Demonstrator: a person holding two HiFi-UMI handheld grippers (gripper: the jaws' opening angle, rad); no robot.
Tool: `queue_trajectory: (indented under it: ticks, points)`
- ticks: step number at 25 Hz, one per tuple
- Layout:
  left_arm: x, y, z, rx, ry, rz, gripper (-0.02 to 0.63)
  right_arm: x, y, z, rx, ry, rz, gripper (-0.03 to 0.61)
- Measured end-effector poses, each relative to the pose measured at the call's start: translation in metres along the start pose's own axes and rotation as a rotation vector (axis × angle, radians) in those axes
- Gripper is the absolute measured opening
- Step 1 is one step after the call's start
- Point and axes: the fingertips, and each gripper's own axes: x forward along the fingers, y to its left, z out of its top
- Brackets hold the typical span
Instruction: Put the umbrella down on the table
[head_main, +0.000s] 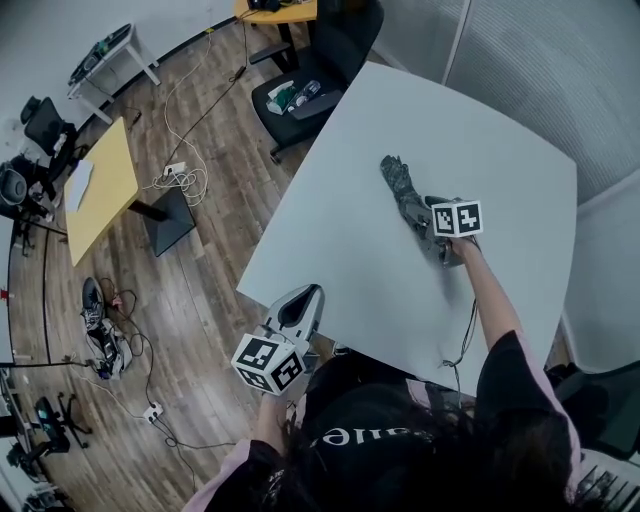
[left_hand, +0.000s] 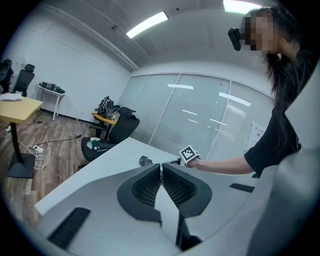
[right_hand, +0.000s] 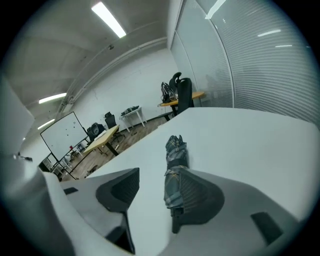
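A folded grey plaid umbrella (head_main: 403, 188) lies flat on the white table (head_main: 380, 110), pointing away from me. My right gripper (head_main: 432, 222) hovers at its near end. In the right gripper view the jaws of the right gripper (right_hand: 157, 175) stand wide open. The umbrella (right_hand: 175, 160) rests along the inner face of the right-hand finger (right_hand: 200, 197), and the left-hand finger (right_hand: 122, 187) is well clear of it. My left gripper (head_main: 303, 298) hangs at the table's near-left edge. The left gripper (left_hand: 161, 167) is shut with nothing between its fingers.
A black office chair (head_main: 320, 70) with small items on its seat stands at the table's far-left side. A wooden desk (head_main: 100, 185) and loose cables (head_main: 180, 180) lie on the floor to the left. Glass partitions (left_hand: 200, 115) run behind the table.
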Motion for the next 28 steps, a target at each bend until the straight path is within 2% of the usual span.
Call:
queue_trajectory:
  ticks: [6, 14, 21, 28]
  points:
    - [-0.001, -0.012, 0.001, 0.022, -0.001, -0.057, 0.026, -0.059, 0.061, 0.007, -0.009, -0.147, 0.110, 0.244]
    - [0.006, -0.038, 0.000, 0.058, 0.000, -0.142, 0.026, -0.139, 0.125, 0.001, 0.039, -0.327, 0.173, 0.230]
    - [0.014, -0.068, -0.003, 0.082, 0.020, -0.220, 0.026, -0.195, 0.152, -0.031, 0.147, -0.442, 0.160, 0.205]
    - [0.022, -0.096, -0.012, 0.102, 0.053, -0.295, 0.026, -0.227, 0.153, -0.066, 0.225, -0.497, 0.095, 0.162]
